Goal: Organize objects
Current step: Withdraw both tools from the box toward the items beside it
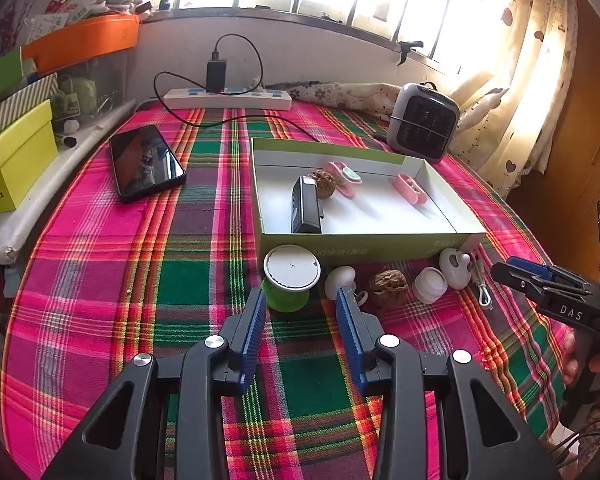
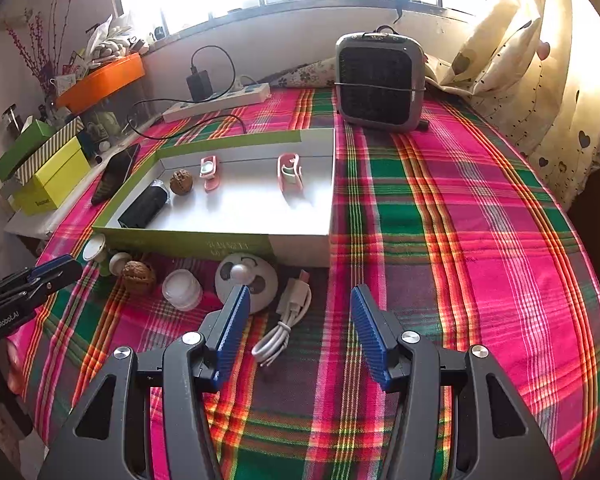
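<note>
An open green-and-white box (image 1: 364,240) (image 2: 300,250) on the plaid table holds a black device (image 1: 306,210) (image 2: 144,206), a walnut (image 1: 324,184) (image 2: 181,182) and two pink clips (image 1: 410,188) (image 2: 290,174). In front of it lie a green cup (image 1: 290,276) (image 2: 96,250), a white mushroom-shaped piece (image 1: 340,280), a second walnut (image 1: 388,286) (image 2: 138,276), a white jar (image 1: 430,284) (image 2: 182,290), a round white gadget (image 1: 454,268) (image 2: 246,276) and a white cable (image 1: 482,286) (image 2: 284,324). My left gripper (image 1: 302,300) is open, just short of the cup. My right gripper (image 2: 298,300) is open above the cable.
A phone (image 1: 146,162) lies left of the box. A power strip with charger (image 1: 228,98) and a small grey heater (image 1: 424,120) (image 2: 380,82) stand at the back. Stacked boxes (image 1: 16,160) line the left shelf. Curtains (image 2: 560,80) hang on the right.
</note>
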The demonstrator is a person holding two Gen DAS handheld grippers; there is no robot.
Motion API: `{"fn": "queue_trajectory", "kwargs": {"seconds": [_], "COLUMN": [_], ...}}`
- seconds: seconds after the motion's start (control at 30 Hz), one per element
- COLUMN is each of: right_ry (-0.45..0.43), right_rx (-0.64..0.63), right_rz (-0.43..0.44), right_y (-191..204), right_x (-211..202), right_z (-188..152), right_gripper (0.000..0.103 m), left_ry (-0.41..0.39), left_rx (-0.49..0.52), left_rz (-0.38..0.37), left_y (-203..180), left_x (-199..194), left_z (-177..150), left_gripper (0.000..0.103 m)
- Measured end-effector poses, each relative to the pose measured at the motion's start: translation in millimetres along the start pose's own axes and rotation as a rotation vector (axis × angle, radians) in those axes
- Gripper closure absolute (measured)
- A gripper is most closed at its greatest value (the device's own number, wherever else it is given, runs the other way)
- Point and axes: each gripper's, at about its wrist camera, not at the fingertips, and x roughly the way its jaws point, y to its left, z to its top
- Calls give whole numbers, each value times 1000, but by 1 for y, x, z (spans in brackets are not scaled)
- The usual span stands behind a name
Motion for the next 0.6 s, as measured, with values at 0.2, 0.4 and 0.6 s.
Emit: {"fn": "queue_trajectory", "kwargs": {"seconds": [0.2, 0.4, 0.6], "right_ry": [31, 56, 77], "right_rx": [18, 13, -5], "right_rz": [13, 10, -9], "right_y": [-5, -1, 4], "right_x": [3, 11, 19], "right_z": [-9, -8, -9], "right_gripper": [50, 50, 50], "left_ry": [17, 22, 35], "left_rx": [-12, -21, -24], "left_rz": [6, 10, 1], "left_y": [1, 4, 4], "left_x": [8, 9, 12], "left_z": [-4, -5, -6], "left_gripper": [69, 69, 69]}}
